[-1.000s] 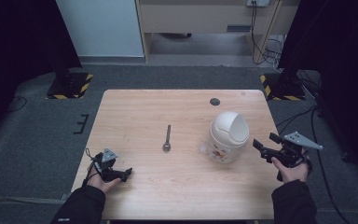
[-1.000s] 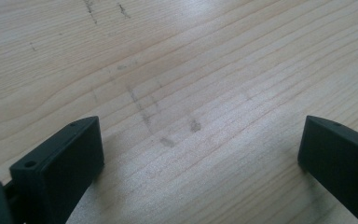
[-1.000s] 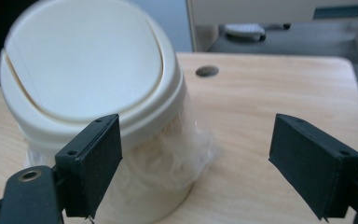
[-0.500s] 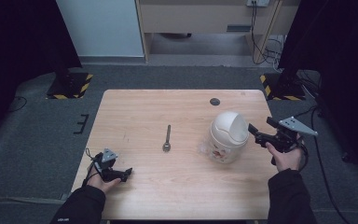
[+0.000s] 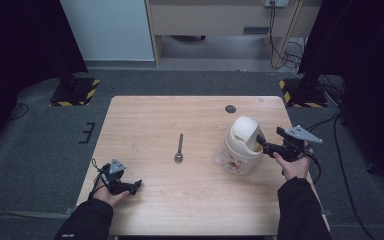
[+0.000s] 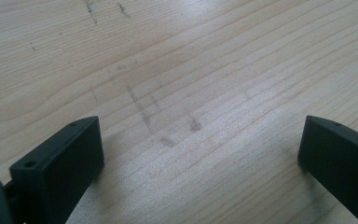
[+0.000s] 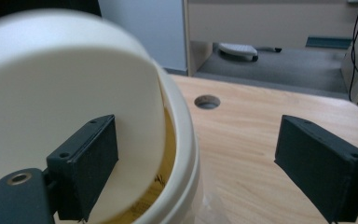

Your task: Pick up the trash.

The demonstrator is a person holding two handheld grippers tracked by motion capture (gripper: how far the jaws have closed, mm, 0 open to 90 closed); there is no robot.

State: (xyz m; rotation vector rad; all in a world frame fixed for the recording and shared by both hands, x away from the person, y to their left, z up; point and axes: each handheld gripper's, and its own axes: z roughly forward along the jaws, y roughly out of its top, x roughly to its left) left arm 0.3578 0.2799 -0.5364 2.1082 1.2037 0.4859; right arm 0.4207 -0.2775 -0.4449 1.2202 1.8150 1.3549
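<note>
Here we are holding the right gripper point(image 5: 265, 145), jaws spread, against the bin point(image 5: 242, 150)'s swing lid point(image 7: 65, 116), seemingly to push it inward, while resting the left gripper point(image 5: 135, 186), jaws spread, on the table point(image 5: 190, 210).

High view overhead facing forward, claw views close over table point(image 5: 145, 120)

A light wooden worktop point(image 5: 145, 125) stands on grey carpet point(image 5: 40, 145), with a round hole point(image 5: 230, 108) near its far right corner. Two stands with yellow-and-black striped bases point(image 5: 75, 92) sit on the floor beyond the far corners, one at each side, and a small black bracket point(image 5: 87, 133) lies on the carpet just left of the worktop. Behind, a pale panel point(image 5: 107, 30) adjoins a wooden cabinet point(image 5: 215, 17), with black cables point(image 5: 280, 35) hanging at the cabinet's right end.
</note>
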